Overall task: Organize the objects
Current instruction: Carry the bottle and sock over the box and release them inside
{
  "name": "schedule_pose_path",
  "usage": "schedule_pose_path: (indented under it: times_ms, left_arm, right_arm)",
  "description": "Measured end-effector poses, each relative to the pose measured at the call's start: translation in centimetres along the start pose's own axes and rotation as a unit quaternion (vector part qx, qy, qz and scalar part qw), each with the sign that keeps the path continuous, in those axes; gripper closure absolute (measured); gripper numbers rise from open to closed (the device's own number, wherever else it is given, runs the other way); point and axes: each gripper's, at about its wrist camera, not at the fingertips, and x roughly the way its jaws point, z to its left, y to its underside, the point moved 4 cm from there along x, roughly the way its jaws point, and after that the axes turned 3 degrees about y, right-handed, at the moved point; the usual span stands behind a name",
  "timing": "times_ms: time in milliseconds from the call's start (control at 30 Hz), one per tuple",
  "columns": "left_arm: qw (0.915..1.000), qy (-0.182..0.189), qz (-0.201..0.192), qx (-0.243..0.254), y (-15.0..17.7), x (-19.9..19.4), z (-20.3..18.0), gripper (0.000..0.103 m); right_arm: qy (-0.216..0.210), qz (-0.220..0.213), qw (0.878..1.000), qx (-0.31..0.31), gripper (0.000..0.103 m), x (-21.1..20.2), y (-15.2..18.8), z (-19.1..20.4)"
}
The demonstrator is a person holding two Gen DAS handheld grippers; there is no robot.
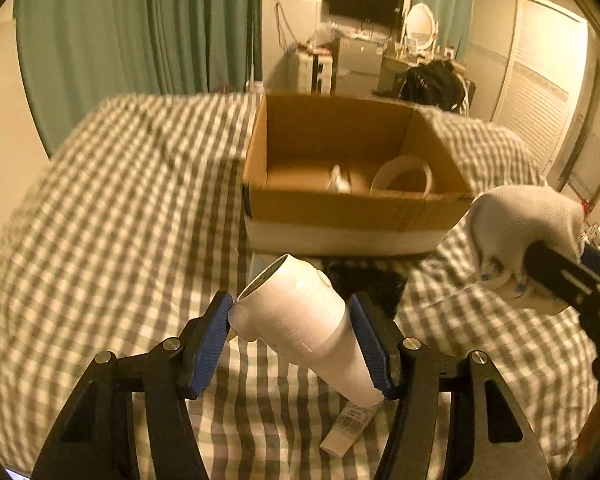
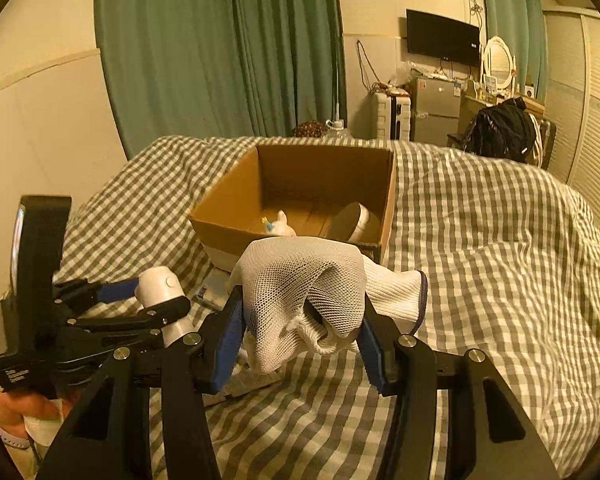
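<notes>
The left gripper (image 1: 292,332) had its jaws clamped on a white cylindrical bottle (image 1: 300,316), which lay tilted across the gap between the blue pads (image 1: 210,344), its open dark-rimmed end pointing up and away toward the cardboard box (image 1: 340,204) and its narrower end low by the right-hand pad. It was held clear of the checked bedspread (image 1: 100,220), with a small printed tube (image 1: 350,426) lying on the cloth just beneath it. The right gripper (image 2: 300,340) had its jaws closed on a crumpled white mesh glove (image 2: 300,284), which bulged up between and above the pads, its ribbed cuff trailing to the right. The box stood on the bed just beyond both grippers, open at the top, holding a white roll of tape (image 1: 402,174) and a small white figure (image 2: 280,224).
</notes>
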Motion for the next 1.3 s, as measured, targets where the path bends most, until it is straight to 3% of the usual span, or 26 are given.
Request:
schedule_pose_path:
  times_ms: [300, 567, 867, 1300]
  left_arm:
    - [0.9968, -0.006, -0.076, 0.024, -4.6, -5.8, -1.2, 0.041]
    - [0.9912, -0.018, -0.123, 0.046, -10.4, -7.0, -1.4, 0.041]
    - [0.9892, -0.024, -0.128, 0.066, -16.0, -2.8, -2.1, 0.041]
    - [0.9918, -0.021, -0.072, 0.104, -18.0, 9.5, -3.4, 0.041]
  right_arm:
    - [0.002, -0.044, 0.999, -0.016, 0.052, -4.0, -2.9, 0.6]
    - [0.005, -0.094, 0.994, -0.051, 0.052, -5.8, -8.4, 1.5]
    - [0.002, -0.113, 0.992, -0.050, 0.052, -2.7, -14.4, -0.2]
    - [-0.004, -0.060, 0.998, -0.025, 0.052, 10.0, -17.7, -3.0]
